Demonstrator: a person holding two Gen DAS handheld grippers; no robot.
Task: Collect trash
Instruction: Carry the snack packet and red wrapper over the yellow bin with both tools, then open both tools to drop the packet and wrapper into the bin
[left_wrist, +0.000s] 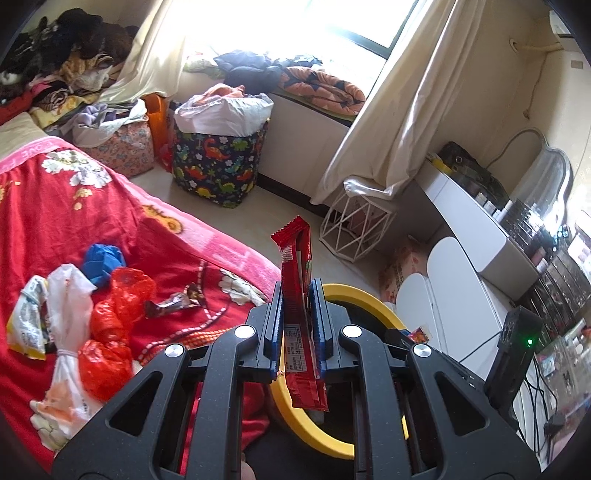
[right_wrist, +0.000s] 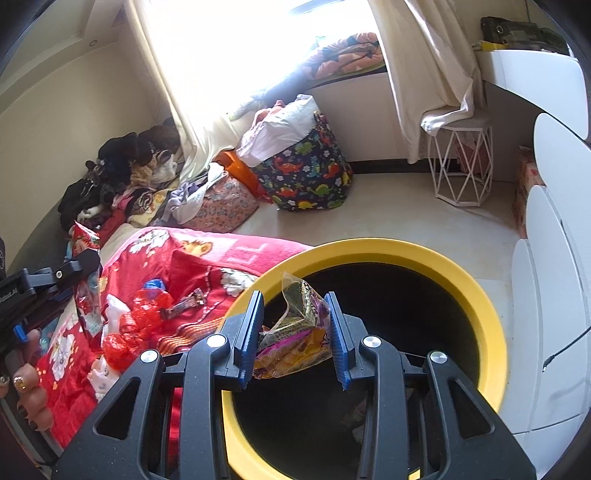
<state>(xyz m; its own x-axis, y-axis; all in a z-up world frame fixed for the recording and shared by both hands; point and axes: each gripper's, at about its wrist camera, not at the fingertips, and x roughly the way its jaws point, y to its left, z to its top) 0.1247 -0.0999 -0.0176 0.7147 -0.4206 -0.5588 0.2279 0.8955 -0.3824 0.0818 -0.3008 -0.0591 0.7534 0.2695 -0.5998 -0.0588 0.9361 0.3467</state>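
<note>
Over the mouth of the yellow-rimmed bin (right_wrist: 369, 247), the right hand-held gripper (right_wrist: 295, 332) is hanging with a crumpled gold-and-purple wrapper (right_wrist: 295, 332) between its blue pads; the jaws are standing fairly wide, so the grip is looking loose. The left hand-held gripper (left_wrist: 298, 325) is clamping a long red snack wrapper (left_wrist: 299, 295) upright, with the bin's rim just below and behind its fingers, nearer the bed edge.

The red wrapper is standing tall and hanging below the pads, and it could catch the rim or flop onto the floor if released this far off centre. The crinkled wrapper could cling to a pad instead of dropping.

Only the left view is showing the rubbish waiting on the red bedspread (left_wrist: 55, 206) off to that gripper's left: red plastic bags (left_wrist: 110, 321), a knotted white bag (left_wrist: 66, 354), a blue scrap (left_wrist: 101, 260), a small dark wrapper (left_wrist: 173, 301). Only the right view is showing the bin's dark inside and the bare hand (right_wrist: 29, 391) holding the left tool.
</note>
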